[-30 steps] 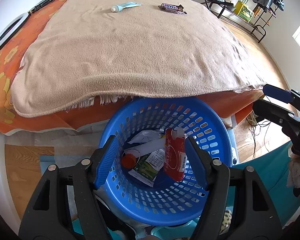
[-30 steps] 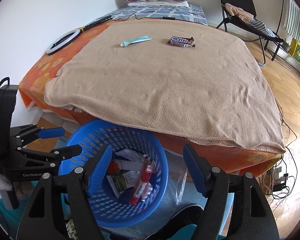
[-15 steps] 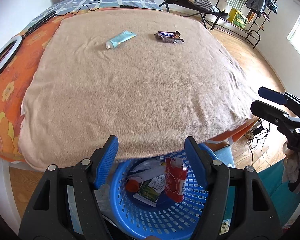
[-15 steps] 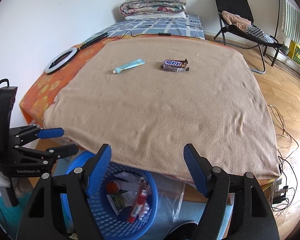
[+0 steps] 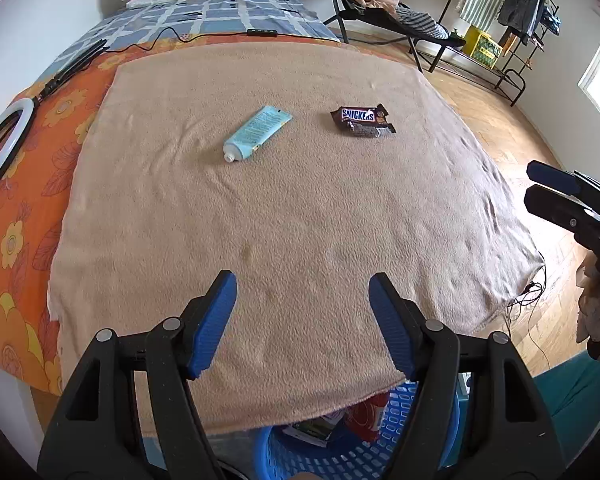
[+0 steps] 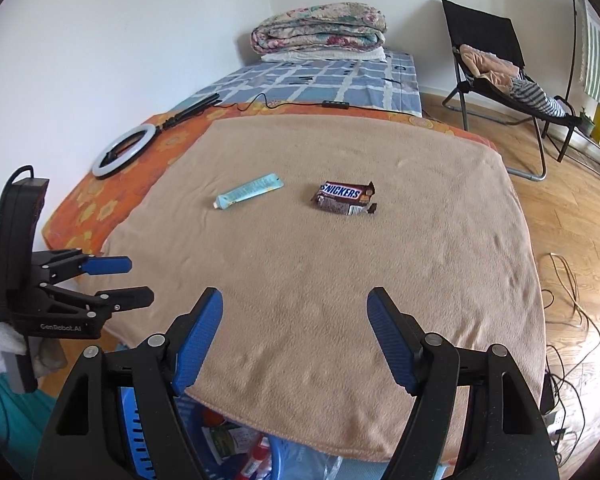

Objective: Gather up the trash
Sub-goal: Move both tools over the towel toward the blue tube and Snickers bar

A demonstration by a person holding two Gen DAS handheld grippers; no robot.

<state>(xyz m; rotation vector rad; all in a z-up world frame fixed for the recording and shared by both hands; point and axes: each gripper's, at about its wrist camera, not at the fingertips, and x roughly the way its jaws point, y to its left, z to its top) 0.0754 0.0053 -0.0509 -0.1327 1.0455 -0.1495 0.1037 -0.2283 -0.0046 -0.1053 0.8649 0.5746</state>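
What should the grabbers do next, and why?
Probably reach forward over the blanket toward the two bits of trash left on it. The left gripper lines up best with the blue tube, the right gripper with the Snickers wrapper. Both grippers are open and empty, and the blue basket below the bed edge already holds other trash.

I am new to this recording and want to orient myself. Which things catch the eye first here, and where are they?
Two things lie on the tan blanket on the bed: a light blue tube and, to its right, a torn Snickers wrapper. At the near edge, a blue basket with trash peeks out below the blanket.
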